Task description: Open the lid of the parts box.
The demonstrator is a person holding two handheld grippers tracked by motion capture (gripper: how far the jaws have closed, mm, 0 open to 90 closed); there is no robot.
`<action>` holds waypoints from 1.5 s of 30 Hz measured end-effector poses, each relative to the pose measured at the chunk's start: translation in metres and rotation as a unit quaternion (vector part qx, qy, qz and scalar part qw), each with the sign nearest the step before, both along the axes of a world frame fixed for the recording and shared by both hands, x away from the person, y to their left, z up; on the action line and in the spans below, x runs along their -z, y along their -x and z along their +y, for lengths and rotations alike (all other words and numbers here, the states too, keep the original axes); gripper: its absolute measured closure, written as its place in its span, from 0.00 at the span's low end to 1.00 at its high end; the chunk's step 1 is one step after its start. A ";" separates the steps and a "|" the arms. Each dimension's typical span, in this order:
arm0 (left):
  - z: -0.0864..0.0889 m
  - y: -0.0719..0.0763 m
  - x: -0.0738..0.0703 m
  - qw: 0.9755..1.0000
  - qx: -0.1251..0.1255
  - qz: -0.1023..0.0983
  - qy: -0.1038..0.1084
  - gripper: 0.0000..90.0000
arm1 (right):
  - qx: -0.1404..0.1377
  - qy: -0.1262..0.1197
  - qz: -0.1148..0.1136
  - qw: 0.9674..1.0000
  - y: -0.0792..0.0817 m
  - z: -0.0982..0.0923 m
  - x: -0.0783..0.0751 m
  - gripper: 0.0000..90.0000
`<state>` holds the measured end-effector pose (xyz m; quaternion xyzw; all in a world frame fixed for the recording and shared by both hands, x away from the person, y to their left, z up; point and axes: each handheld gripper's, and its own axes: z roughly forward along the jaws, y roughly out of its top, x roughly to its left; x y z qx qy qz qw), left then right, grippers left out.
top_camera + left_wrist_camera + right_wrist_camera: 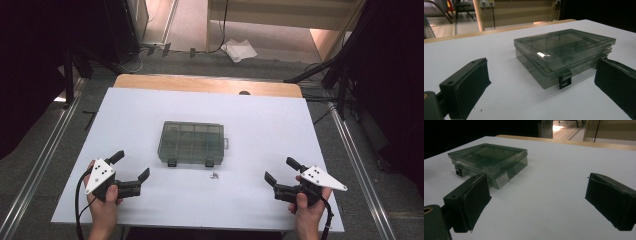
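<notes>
Frame centre, the box looks light, stiff, slick; grip its side walls. Left gripper and right gripper gape wide, empty.

Left tool jaws wide apart, right tool likewise, both empty

We see a box of smoky clear plastic, glossy and smooth. The worktop looks matt white, with a bare wood edge. Each claw's pads look matt black, slightly rough.
</notes>
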<state>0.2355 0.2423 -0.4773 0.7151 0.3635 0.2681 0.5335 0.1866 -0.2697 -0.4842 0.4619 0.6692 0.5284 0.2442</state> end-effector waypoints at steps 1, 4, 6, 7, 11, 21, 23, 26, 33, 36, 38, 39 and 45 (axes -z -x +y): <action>-0.002 0.000 0.000 1.000 0.002 0.000 0.000 0.00 | -0.001 -0.001 0.002 1.000 0.000 0.002 -0.001 0.07; -0.006 -0.002 -0.001 1.000 0.010 0.001 -0.002 0.00 | -0.005 0.000 0.004 1.000 -0.003 0.007 -0.001 0.07; -0.009 -0.002 0.000 1.000 0.014 0.003 -0.001 0.00 | -0.010 -0.003 0.006 1.000 -0.004 0.010 -0.002 0.07; -0.010 -0.002 0.000 1.000 0.015 0.005 -0.005 0.00 | -0.010 -0.001 0.005 1.000 -0.005 0.011 -0.002 0.08; -0.016 -0.003 -0.002 0.999 0.033 0.008 -0.003 0.00 | -0.020 0.000 0.007 1.000 -0.006 0.019 -0.004 0.09; -0.029 -0.005 -0.002 0.998 0.051 0.023 -0.003 0.00 | -0.044 0.000 0.006 0.999 -0.013 0.035 -0.009 0.10; -0.032 -0.006 -0.003 0.998 0.054 0.029 0.000 0.00 | -0.044 0.002 0.007 0.999 -0.014 0.039 -0.009 0.12; -0.038 -0.005 -0.005 0.998 0.054 0.036 -0.009 0.00 | -0.047 0.000 0.010 0.999 -0.016 0.045 -0.010 0.14; -0.048 -0.003 -0.005 0.997 0.076 0.033 -0.009 0.00 | -0.055 0.002 0.007 0.998 -0.020 0.057 -0.013 0.16; -0.052 -0.002 -0.004 0.997 0.070 0.033 -0.017 0.00 | -0.059 0.002 0.011 0.998 -0.022 0.063 -0.013 0.17; -0.052 -0.001 -0.004 0.998 0.053 0.028 -0.013 0.13 | -0.060 0.007 0.011 0.998 -0.023 0.067 -0.013 0.18; -0.051 -0.001 -0.003 0.998 0.050 0.028 -0.013 0.17 | -0.063 0.009 0.013 0.998 -0.024 0.072 -0.012 0.20; -0.049 0.000 -0.001 0.998 0.052 0.033 -0.005 0.32 | -0.065 0.015 0.015 0.998 -0.025 0.083 -0.010 0.40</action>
